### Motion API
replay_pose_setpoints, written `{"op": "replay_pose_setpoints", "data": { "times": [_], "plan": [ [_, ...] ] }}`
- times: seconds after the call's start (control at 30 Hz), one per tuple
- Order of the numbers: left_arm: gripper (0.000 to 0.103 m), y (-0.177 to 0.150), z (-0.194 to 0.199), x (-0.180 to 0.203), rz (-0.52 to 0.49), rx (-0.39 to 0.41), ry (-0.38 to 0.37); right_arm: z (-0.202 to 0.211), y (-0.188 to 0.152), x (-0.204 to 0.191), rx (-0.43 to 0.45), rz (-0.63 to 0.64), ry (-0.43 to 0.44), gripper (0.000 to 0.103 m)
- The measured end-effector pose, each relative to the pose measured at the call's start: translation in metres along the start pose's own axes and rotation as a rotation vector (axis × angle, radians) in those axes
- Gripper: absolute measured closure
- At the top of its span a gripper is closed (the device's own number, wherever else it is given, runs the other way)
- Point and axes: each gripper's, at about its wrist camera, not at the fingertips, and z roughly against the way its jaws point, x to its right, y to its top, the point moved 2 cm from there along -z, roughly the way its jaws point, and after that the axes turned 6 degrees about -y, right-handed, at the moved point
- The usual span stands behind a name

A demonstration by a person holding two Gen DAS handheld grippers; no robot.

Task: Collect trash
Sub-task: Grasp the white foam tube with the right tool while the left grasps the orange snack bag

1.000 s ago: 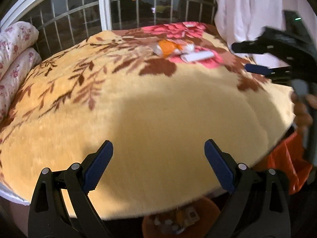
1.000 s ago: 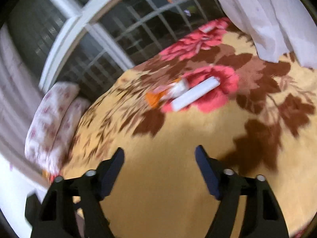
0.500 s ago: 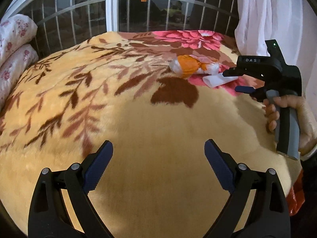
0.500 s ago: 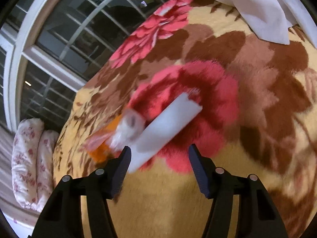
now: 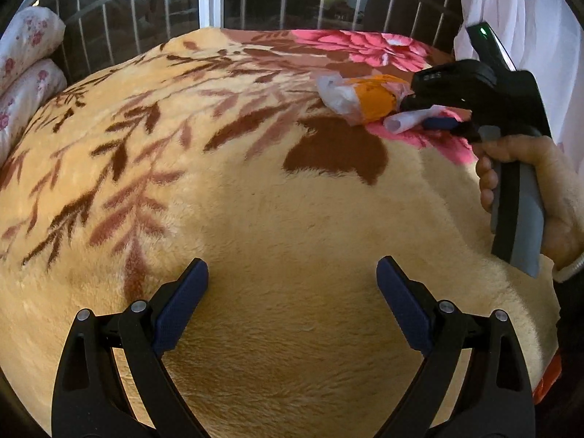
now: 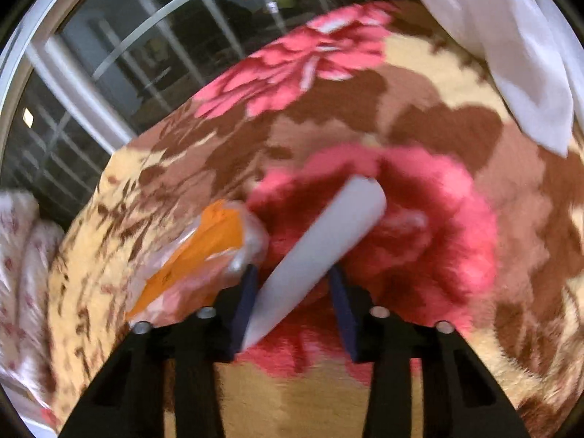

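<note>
A white paper roll [image 6: 321, 248] lies on the pink flower of the blanket, and it also shows in the left wrist view [image 5: 408, 120]. My right gripper [image 6: 292, 292] is open with its fingers on either side of the roll's near end. A crumpled clear and orange plastic wrapper [image 6: 204, 255] lies just left of the roll, touching the left finger; the left wrist view shows the wrapper [image 5: 361, 96] too. My left gripper [image 5: 292, 295] is open and empty, low over the plain yellow part of the blanket [image 5: 255, 200], well short of the trash.
The floral blanket covers a bed. Flowered pillows [image 5: 22, 73] lie at the left. A barred window [image 5: 255, 0] runs along the far side. A white curtain [image 6: 511, 36] hangs at the right. Something orange [image 5: 545, 379] shows below the bed's right edge.
My right gripper has moved forward onto the trash and narrowed, so the white roll now lies between its fingers. My left gripper has advanced a little over the blanket.
</note>
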Motion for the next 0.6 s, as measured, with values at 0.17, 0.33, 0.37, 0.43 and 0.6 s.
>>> {"op": "replay_pose_setpoints", "data": {
  "times": [0.17, 0.33, 0.37, 0.43, 0.6],
  "plan": [
    [0.012, -0.003, -0.002, 0.005, -0.027, -0.001, 0.033, 0.013, -0.008, -0.024, 0.031, 0.117, 0.007, 0.087],
    [0.012, -0.004, -0.002, 0.005, -0.032, 0.001, 0.043, 0.042, -0.027, -0.025, 0.042, 0.156, 0.118, 0.089],
    [0.012, -0.004, -0.003, 0.005, -0.03, 0.001, 0.044, 0.048, -0.032, -0.024, 0.039, 0.154, 0.147, 0.089],
    [0.012, -0.004, -0.004, 0.005, -0.03, -0.001, 0.047, 0.063, -0.046, -0.02, 0.04, 0.161, 0.207, 0.089],
    [0.012, -0.005, -0.005, 0.004, -0.033, -0.008, 0.052, 0.115, -0.096, 0.008, 0.063, 0.151, 0.329, 0.088]
  ]
}}
